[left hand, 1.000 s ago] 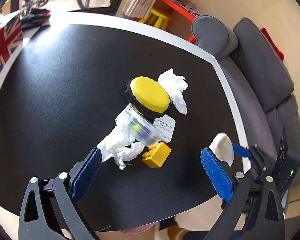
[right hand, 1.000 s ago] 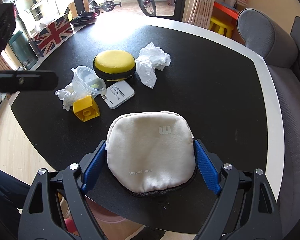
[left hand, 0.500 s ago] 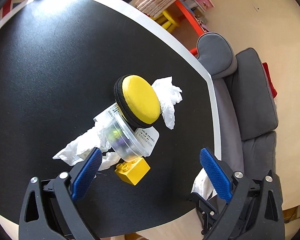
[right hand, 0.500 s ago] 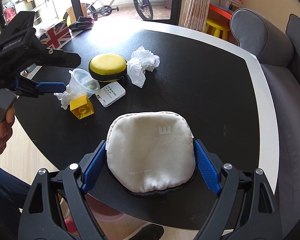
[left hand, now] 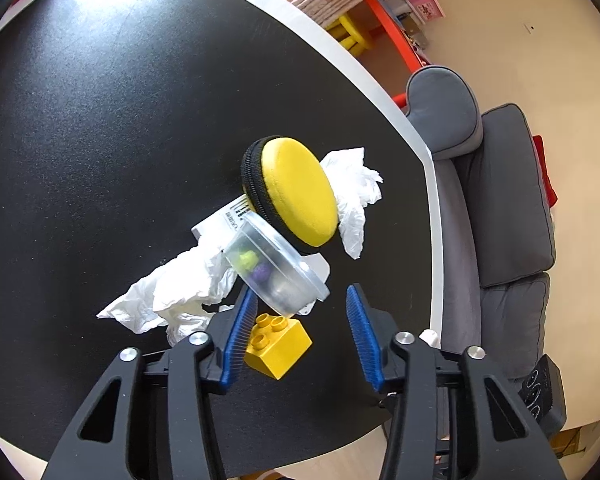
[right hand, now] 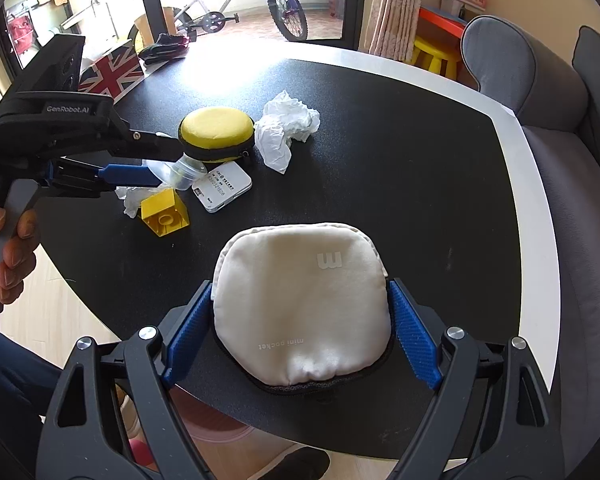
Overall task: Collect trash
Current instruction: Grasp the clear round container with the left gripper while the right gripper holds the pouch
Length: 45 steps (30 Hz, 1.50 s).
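Observation:
A clear plastic cup (left hand: pixel 276 276) with small bits inside stands between the tips of my left gripper (left hand: pixel 298 292), whose jaws are closing. The left pad is at the cup's wall and a gap shows at the right pad. A crumpled tissue (left hand: pixel 172 296) lies just left of the cup, and a yellow toy brick (left hand: pixel 278 344) sits under the fingers. A second tissue (right hand: pixel 288 128) lies beyond the yellow round zip case (right hand: pixel 216 128). My right gripper (right hand: pixel 300 286) is shut on a cream fabric pouch (right hand: pixel 300 304) over the black table (right hand: pixel 400 200).
A white card-like device (right hand: pixel 222 186) lies beside the cup. A Union Jack box (right hand: pixel 110 70) stands at the far left edge. A grey sofa (right hand: pixel 540 100) runs along the table's right side. A person's hand (right hand: pixel 8 248) grips the left handle.
The left gripper has come down and rolled toward the cup, and its jaws have narrowed from wide open to close around it. The right gripper and pouch have stayed put.

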Each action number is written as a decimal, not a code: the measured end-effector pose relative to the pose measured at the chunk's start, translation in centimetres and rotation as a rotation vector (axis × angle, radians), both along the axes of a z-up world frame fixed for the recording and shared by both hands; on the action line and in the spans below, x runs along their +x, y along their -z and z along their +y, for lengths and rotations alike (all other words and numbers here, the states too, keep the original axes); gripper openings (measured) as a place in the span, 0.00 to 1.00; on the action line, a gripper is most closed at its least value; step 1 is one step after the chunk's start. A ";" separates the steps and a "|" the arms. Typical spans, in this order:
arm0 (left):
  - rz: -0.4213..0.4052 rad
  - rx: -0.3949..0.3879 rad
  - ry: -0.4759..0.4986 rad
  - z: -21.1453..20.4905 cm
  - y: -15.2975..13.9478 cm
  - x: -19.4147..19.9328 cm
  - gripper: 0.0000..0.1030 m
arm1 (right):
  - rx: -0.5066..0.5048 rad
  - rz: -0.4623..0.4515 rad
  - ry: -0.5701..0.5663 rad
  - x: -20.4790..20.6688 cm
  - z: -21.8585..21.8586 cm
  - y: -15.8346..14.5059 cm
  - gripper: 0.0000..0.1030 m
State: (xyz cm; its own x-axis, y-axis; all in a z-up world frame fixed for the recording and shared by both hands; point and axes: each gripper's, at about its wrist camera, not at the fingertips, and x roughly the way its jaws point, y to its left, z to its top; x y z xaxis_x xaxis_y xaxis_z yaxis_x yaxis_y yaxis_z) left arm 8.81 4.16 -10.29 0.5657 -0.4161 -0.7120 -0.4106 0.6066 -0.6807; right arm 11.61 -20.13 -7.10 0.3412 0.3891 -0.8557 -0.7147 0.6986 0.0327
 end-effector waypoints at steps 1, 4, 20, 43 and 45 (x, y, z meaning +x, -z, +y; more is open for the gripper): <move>0.004 -0.003 -0.002 0.2 0.1 -0.1 0.36 | 0.000 0.000 -0.001 0.0 0.0 0.0 0.81; 0.008 -0.007 -0.009 0.5 0.4 -0.2 0.35 | -0.001 0.002 -0.003 0.0 0.1 0.1 0.81; 0.015 -0.026 -0.028 0.8 0.5 -0.2 0.34 | 0.000 0.002 -0.005 -0.1 0.3 0.1 0.81; 0.008 -0.040 -0.057 1.4 1.0 0.2 0.40 | 0.000 0.003 -0.008 -0.1 0.3 0.2 0.81; 0.007 -0.026 -0.056 1.3 0.9 0.2 0.38 | 0.001 0.003 -0.007 -0.1 0.3 0.2 0.81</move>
State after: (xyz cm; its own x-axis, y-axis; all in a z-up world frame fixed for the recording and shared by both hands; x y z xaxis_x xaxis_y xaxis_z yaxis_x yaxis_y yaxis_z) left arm 8.96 5.47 -11.15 0.5840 -0.4025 -0.7049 -0.4480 0.5644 -0.6934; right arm 11.53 -19.87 -7.35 0.3356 0.3924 -0.8564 -0.7194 0.6937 0.0359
